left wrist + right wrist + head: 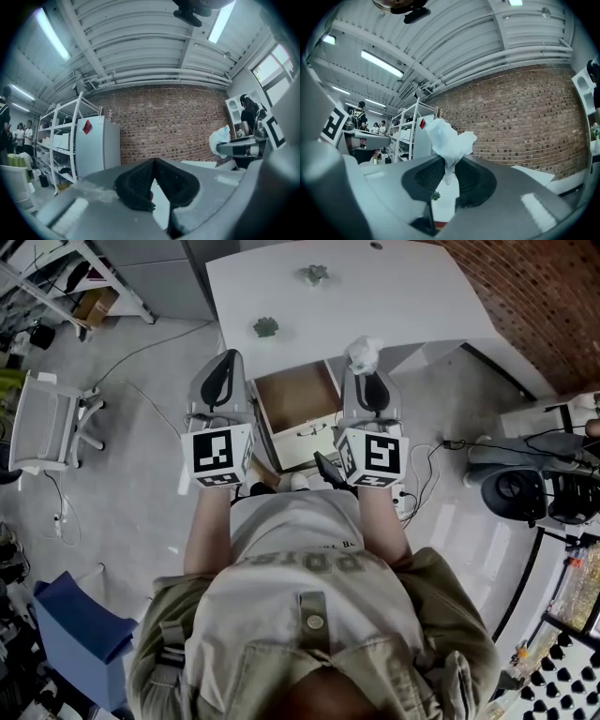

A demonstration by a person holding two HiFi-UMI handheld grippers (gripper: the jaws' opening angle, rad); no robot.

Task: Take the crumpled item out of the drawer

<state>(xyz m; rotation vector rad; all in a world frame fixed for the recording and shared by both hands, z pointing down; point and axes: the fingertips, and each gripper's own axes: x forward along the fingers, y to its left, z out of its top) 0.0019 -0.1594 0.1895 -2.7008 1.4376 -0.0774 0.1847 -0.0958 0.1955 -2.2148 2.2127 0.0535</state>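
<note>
The crumpled white item (363,352) sticks up from the tips of my right gripper (365,368), above the desk's front edge; the gripper is shut on it. In the right gripper view the white wad (449,139) is pinched between the two dark pads, with most of it bulging above them. The open drawer (293,397) shows a bare brown floor between my two grippers. My left gripper (225,362) hangs left of the drawer, its jaws (154,161) shut together on nothing. From the left gripper view the wad (219,140) shows at the right.
The white desk (403,296) carries two small green objects (265,327) (314,275). A white chair (45,424) stands on the floor at left, a blue seat (80,629) lower left. Cables and dark equipment (525,488) lie at right. A brick wall (553,296) stands beyond the desk.
</note>
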